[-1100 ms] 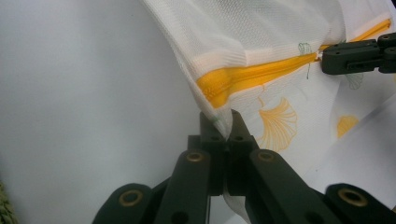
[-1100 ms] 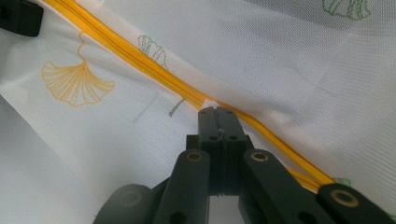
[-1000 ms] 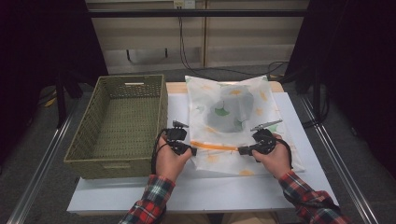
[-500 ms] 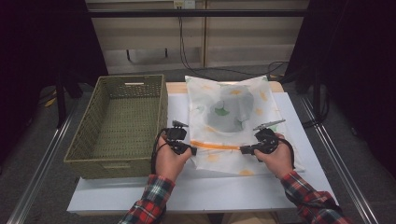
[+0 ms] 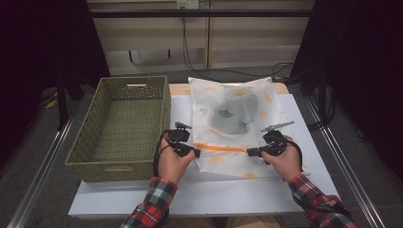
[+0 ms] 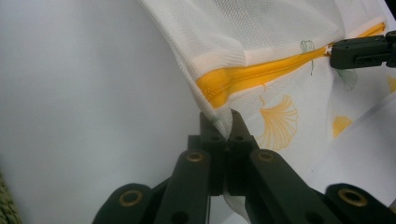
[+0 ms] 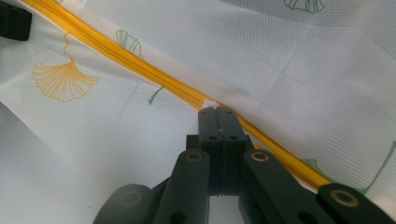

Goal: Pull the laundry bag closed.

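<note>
A white mesh bag [image 5: 233,109] printed with ginkgo leaves lies on the white table [image 5: 214,194], with a grey garment [image 5: 233,114] showing dimly inside. An orange zipper [image 5: 221,148] runs across its near end. My left gripper [image 5: 196,153] is shut on the bag's left corner, and the fabric [image 6: 261,42] is pinched just below the zipper's end [image 6: 252,77] at my left gripper's tips [image 6: 226,123]. My right gripper [image 5: 249,152] is shut on the zipper at its right end; its tips [image 7: 219,112] meet on the orange band [image 7: 116,51]. The two grippers point toward each other.
A woven olive basket [image 5: 119,83] stands left of the bag, close to my left hand. Cables [image 5: 190,52] run down the wall behind the table. Metal rails [image 5: 342,161] flank the table on both sides.
</note>
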Motion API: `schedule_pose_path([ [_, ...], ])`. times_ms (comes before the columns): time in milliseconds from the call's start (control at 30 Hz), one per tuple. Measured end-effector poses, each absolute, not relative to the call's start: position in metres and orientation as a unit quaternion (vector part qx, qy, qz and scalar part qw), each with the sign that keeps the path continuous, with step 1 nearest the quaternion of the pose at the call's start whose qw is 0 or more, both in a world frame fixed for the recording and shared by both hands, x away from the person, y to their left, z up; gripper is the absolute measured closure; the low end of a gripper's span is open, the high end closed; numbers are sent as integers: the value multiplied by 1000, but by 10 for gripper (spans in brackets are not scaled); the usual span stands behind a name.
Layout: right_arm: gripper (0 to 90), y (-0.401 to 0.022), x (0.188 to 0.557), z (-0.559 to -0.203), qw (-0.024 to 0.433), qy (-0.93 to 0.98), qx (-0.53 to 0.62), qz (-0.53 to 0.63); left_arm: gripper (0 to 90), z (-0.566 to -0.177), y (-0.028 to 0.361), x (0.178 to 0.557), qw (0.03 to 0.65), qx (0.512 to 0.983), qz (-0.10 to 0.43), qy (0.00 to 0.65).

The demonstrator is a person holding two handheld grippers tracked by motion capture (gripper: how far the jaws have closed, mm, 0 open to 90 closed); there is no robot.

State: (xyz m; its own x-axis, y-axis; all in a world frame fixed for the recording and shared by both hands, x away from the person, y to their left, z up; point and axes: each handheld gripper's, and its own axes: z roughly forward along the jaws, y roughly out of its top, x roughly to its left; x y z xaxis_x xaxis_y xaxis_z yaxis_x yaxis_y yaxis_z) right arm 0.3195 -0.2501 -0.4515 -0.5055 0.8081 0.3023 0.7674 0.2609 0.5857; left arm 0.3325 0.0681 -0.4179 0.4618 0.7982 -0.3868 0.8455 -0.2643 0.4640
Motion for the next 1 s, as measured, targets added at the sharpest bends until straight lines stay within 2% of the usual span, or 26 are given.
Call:
schedule_pose_path([
  [133,900,-250,319,-451,43,800,491,342,892,-418,68,333,314,795,-34,518],
  [267,900,-254,319,-452,31,792,498,351,893,-418,68,333,316,795,-37,517],
  [400,900,-256,319,-451,45,796,497,342,892,-418,68,333,316,793,-33,519],
  [533,900,-261,319,-452,30,788,508,348,893,-417,69,333,315,795,-33,517],
  [1000,900,-265,318,-453,38,791,507,341,893,-417,69,333,314,795,-33,518],
])
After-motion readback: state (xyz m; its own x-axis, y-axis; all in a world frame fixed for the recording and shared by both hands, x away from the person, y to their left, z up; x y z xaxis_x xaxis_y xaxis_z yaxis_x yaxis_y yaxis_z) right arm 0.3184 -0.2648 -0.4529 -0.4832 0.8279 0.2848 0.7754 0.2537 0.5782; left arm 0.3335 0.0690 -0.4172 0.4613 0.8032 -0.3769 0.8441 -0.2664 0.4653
